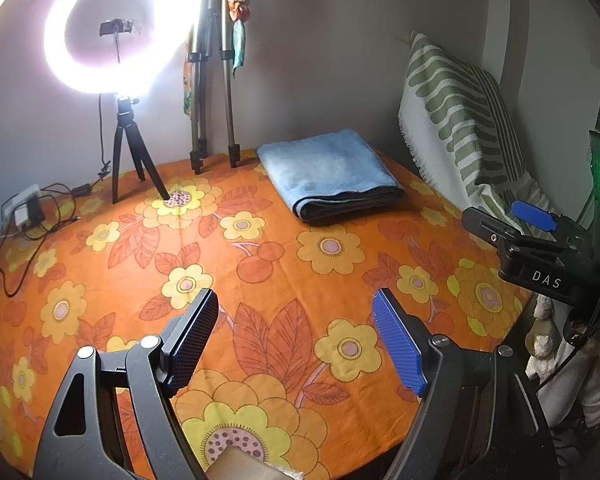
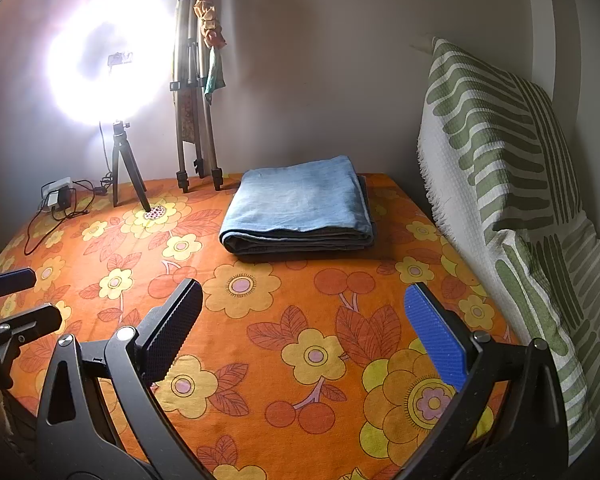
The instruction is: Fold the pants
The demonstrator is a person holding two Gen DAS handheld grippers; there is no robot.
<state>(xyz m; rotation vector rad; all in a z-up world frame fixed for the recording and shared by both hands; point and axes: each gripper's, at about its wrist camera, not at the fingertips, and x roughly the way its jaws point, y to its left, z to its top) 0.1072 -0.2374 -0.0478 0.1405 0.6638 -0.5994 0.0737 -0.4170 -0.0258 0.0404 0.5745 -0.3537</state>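
Light blue pants [image 1: 328,172] [image 2: 300,208] lie folded into a thick rectangle at the far side of the orange flowered bedsheet [image 1: 260,264] [image 2: 300,320]. My left gripper [image 1: 296,304] hovers open over the near part of the sheet, well short of the pants, with nothing between its fingers. My right gripper [image 2: 304,300] is also open and empty, nearer to the pants and pointing at them. In the left wrist view the right gripper [image 1: 512,216] shows at the right edge. The left gripper's fingers [image 2: 16,280] show at the left edge of the right wrist view.
A lit ring light on a small black tripod [image 1: 120,28] [image 2: 112,56] stands at the far left. A folded metal tripod [image 1: 212,120] [image 2: 192,128] leans on the wall. A charger with cables [image 1: 28,208] lies far left. A green-striped pillow [image 1: 460,120] [image 2: 508,152] leans on the right.
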